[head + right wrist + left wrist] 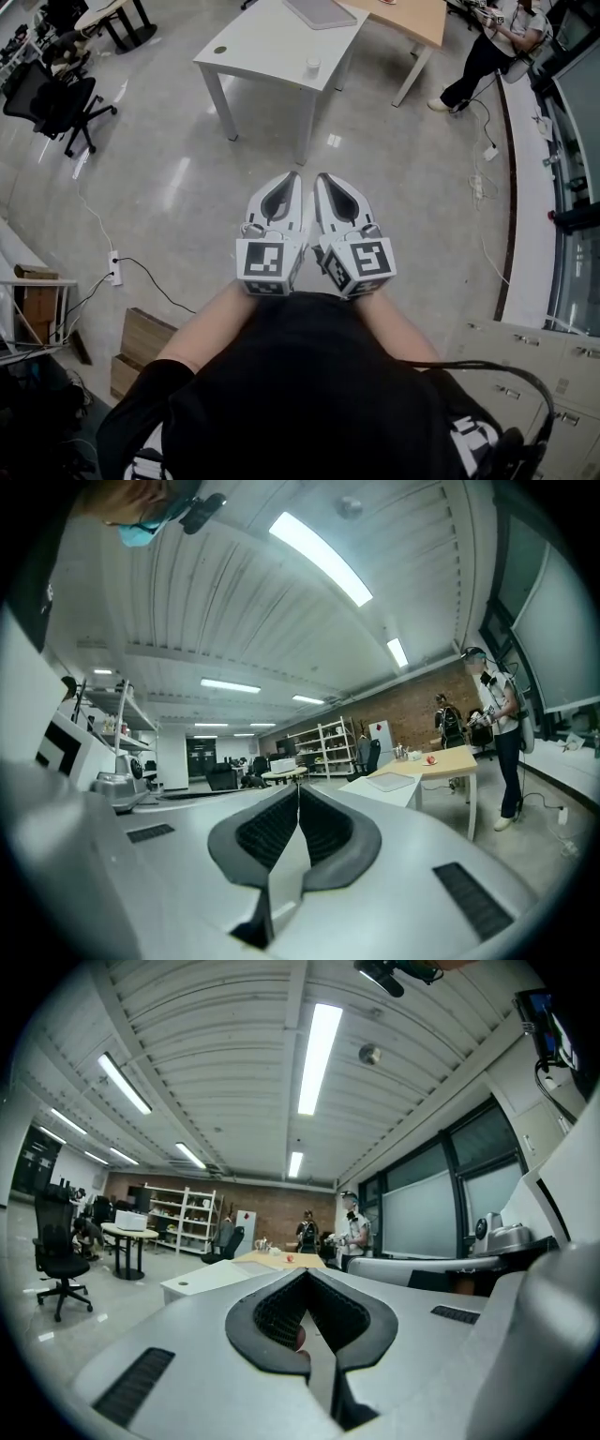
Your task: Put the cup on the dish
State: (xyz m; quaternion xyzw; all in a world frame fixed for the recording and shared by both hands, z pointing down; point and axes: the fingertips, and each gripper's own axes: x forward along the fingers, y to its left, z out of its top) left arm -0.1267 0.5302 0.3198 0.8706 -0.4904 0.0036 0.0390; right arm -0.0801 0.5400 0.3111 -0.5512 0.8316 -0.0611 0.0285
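A small white cup stands near the right front edge of a white table across the floor. A small dark round spot lies at that table's left edge, and I cannot tell whether it is a dish. My left gripper and right gripper are held side by side in front of the person's chest, level, pointing toward the table and well short of it. Both are shut with nothing held. The left jaw tips meet, and so do the right jaw tips.
A grey flat slab lies at the white table's far side, beside a wooden table. A person stands at the back right. Office chairs stand at the left, cabinets at the right, and a cable with a power strip lies on the floor.
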